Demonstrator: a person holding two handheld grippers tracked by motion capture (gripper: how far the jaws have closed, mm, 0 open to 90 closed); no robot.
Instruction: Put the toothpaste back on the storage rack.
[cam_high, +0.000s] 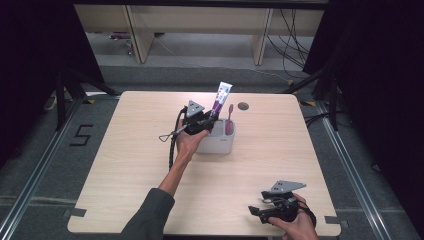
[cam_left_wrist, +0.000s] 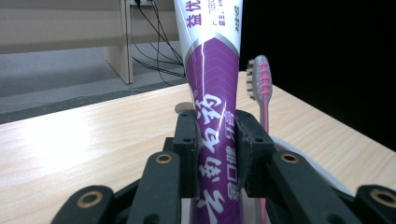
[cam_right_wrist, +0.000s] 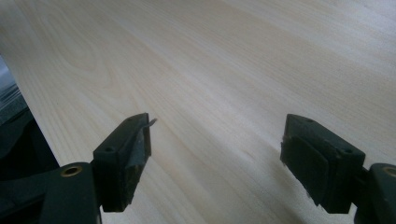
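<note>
Now left gripper (cam_high: 207, 121) outstretched, fingers (cam_left_wrist: 187, 140) clenching purple toothpaste tube (cam_left_wrist: 215, 116) above holder (cam_high: 218, 142), right gripper (cam_high: 260, 211) low, fingers (cam_right_wrist: 126, 154) spread.

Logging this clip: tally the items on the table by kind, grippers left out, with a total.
Toothpaste tube, purple and white, clamped in the left gripper: 1
Toothbrush, pink, standing in the holder: 1
Holder, light grey: 1
Total: 3
The right gripper is open over bare table.
</note>
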